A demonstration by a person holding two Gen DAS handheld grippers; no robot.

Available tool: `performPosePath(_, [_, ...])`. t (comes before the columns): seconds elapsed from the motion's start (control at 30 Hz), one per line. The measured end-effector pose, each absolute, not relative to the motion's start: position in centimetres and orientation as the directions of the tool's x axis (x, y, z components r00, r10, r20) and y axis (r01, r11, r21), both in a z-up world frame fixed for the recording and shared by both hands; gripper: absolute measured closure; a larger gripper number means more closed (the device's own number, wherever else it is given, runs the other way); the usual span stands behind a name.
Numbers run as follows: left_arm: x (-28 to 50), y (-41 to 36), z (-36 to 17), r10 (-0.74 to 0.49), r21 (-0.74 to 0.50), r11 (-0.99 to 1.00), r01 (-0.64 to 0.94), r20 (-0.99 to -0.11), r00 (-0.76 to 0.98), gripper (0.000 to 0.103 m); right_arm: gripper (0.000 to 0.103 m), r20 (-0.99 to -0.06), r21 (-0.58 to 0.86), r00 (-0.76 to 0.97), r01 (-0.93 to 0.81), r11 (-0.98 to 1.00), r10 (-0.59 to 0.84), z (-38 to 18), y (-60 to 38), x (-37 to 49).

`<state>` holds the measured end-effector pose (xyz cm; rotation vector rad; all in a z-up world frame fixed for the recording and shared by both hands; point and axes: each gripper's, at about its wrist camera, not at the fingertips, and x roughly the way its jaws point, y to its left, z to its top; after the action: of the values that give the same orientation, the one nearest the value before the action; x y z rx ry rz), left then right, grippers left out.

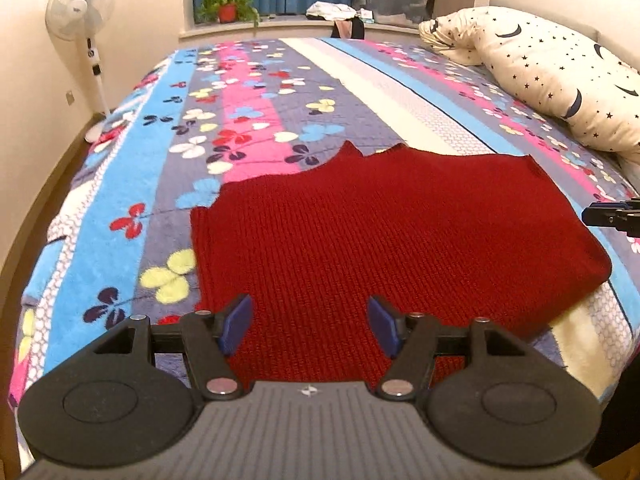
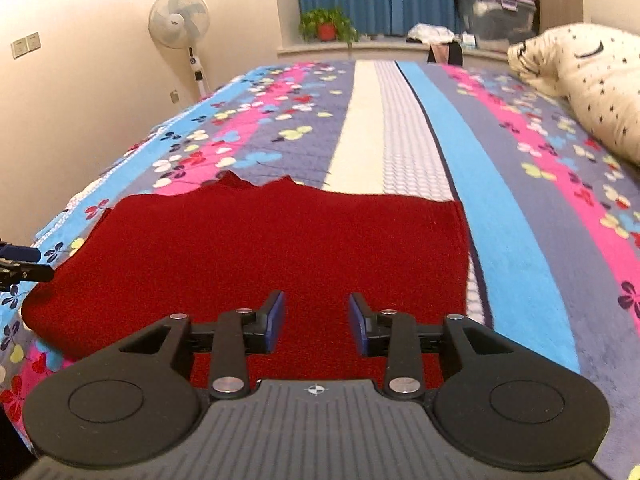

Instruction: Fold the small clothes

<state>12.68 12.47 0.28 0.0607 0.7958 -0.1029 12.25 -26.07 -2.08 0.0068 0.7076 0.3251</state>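
Both sets of jaws stand apart and grip nothing: the left gripper (image 1: 310,322) hangs over the near left part of the dark red knitted garment (image 1: 380,240), the right gripper (image 2: 316,322) over its near right part. Beyond the jaws the garment lies flat on the striped, flower-patterned bed blanket (image 1: 256,92), folded, its far edge jagged on the left. For a neat next fold, each side likely needs a pinch at a near corner through all layers, lifted evenly together.
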Motion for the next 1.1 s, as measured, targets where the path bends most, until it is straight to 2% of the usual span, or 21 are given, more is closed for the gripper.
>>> performPosePath(0.23, [12.0, 12.8, 0.5, -0.019, 0.045, 0.996, 0.072, -0.712, 0.702, 0.034, 0.064, -0.608, 0.105, 0.725, -0.330, 0.938, 0.324, -1.7, -23.7, 10.8])
performPosePath(0.3, [11.7, 12.9, 0.8, 0.002, 0.059, 0.997, 0.054, -0.694, 0.720, 0.034, 0.060, -0.591, 0.081, 0.751, -0.310, 0.947, 0.296, -1.6, -23.3, 10.5])
performPosePath(0.4, [11.2, 13.1, 1.6, 0.043, 0.084, 0.996, 0.017, -0.666, 0.745, 0.034, 0.060, -0.556, 0.052, 0.787, -0.288, 0.956, 0.267, -1.5, -23.0, 10.4])
performPosePath(0.43, [11.0, 13.2, 1.9, 0.050, 0.080, 0.997, 0.003, -0.658, 0.751, 0.033, 0.061, -0.547, 0.036, 0.798, -0.278, 0.960, 0.252, -1.5, -22.9, 10.4])
performPosePath(0.53, [10.6, 13.5, 2.9, 0.060, 0.063, 0.998, -0.026, -0.635, 0.770, 0.023, 0.061, -0.547, 0.043, 0.803, -0.254, 0.966, 0.236, -1.3, -23.0, 10.6])
performPosePath(0.7, [10.5, 13.4, 3.3, 0.048, 0.052, 0.998, -0.020, -0.625, 0.779, 0.023, 0.060, -0.544, 0.063, 0.804, -0.244, 0.968, 0.238, -1.1, -22.7, 10.9])
performPosePath(1.0, [12.6, 14.8, 3.2, 0.038, -0.032, 0.997, -0.074, -0.616, 0.787, 0.023, 0.061, -0.564, -0.002, 0.795, -0.272, 0.962, 0.223, -2.0, -20.6, 11.5])
performPosePath(1.03, [12.9, 15.3, 3.1, 0.035, -0.052, 0.995, -0.086, -0.624, 0.781, 0.023, 0.065, -0.563, -0.003, 0.793, -0.283, 0.959, 0.232, -2.0, -20.4, 11.5])
performPosePath(1.07, [13.0, 15.9, 3.2, 0.033, -0.068, 0.993, -0.098, -0.627, 0.778, 0.023, 0.079, -0.560, -0.006, 0.792, -0.298, 0.955, 0.243, -2.1, -20.1, 11.4])
performPosePath(1.1, [13.2, 16.4, 3.2, 0.042, -0.076, 0.990, -0.115, -0.630, 0.775, 0.023, 0.089, -0.557, -0.014, 0.791, -0.315, 0.949, 0.254, -2.2, -19.7, 11.3])
